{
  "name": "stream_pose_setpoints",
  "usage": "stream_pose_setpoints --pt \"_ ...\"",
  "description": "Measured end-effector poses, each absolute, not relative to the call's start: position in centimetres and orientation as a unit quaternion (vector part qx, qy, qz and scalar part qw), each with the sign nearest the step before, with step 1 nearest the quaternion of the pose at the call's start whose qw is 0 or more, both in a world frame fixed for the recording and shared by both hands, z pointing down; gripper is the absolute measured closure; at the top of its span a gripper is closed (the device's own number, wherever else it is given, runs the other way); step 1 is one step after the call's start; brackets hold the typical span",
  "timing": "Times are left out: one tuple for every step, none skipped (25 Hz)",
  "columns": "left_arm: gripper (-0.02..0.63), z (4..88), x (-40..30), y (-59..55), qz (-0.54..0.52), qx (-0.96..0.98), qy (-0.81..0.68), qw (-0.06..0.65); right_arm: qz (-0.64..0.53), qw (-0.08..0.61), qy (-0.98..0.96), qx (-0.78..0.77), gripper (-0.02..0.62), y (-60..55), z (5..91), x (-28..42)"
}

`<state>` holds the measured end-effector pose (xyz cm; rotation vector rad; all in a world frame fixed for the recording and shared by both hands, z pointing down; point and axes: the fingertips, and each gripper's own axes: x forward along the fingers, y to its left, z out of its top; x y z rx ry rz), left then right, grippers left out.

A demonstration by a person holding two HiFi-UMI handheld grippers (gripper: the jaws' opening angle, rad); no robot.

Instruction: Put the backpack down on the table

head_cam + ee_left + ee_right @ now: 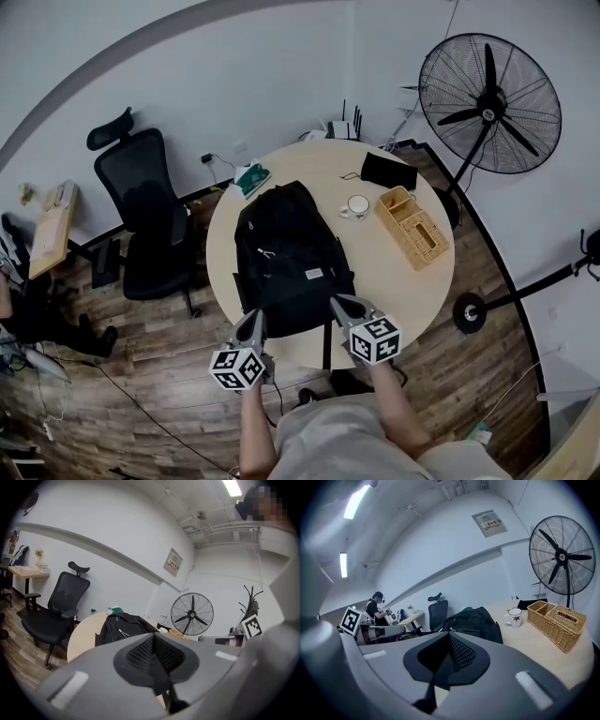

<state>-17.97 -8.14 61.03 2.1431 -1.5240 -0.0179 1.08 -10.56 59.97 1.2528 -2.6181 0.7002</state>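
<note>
Overhead plus two low views (backpack (291,253) shared)

Wicker basket (412,228) just beside white mug (357,205), flat black case (388,171) behind them, standing fan (489,103) far right, black office chair (150,216) left.

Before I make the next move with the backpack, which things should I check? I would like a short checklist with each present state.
1. The backpack lies flat on the table: ok.
2. The mug and the wicker basket stand apart from the backpack: ok.
3. The left gripper has let go: not ok, its jaws are shut.
4. The right gripper has let go: not ok, its jaws are shut.
5. The strap that runs to the near table edge is free of the jaws: cannot tell.
</note>
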Motion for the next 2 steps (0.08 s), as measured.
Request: stream_pose_setpoints --pt "0.551 61.11 -17.92 -8.16 -0.009 0.788 -0.56 0.257 0.234 0.078 -0.874 0.418 0.595 -10.6 60.05 1.13" --pt "0.551 61.18 -17.86 -8.18 -0.011 0.787 -0.559 0.261 0.233 0.078 -0.875 0.417 0.595 -10.65 60.12 1.19"
